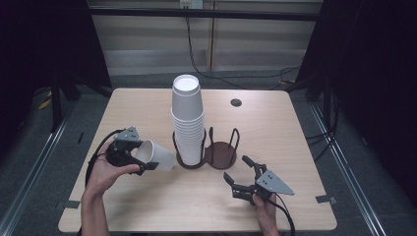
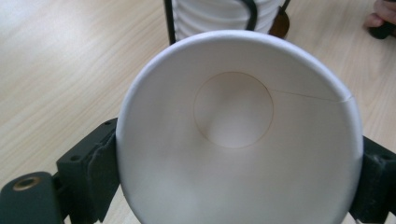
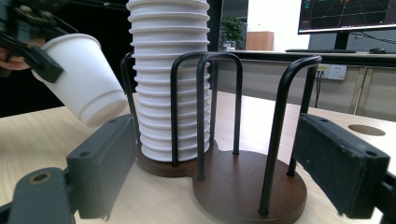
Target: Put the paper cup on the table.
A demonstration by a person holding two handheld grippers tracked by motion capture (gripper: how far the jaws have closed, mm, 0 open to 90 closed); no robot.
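White paper cup (image 1: 156, 155) pinched sideways in left claw (image 1: 139, 158); right claw (image 1: 242, 173) spread, empty.

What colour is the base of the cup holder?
Dark brown base, with black wire uprights; clearest in the right gripper view.

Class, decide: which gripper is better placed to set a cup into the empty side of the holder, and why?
Left. The left gripper already clamps a paper cup beside the holder; the right gripper is open and holds nothing.

No readable text, label, brand or number stands on anything between or beyond either gripper's jaws.
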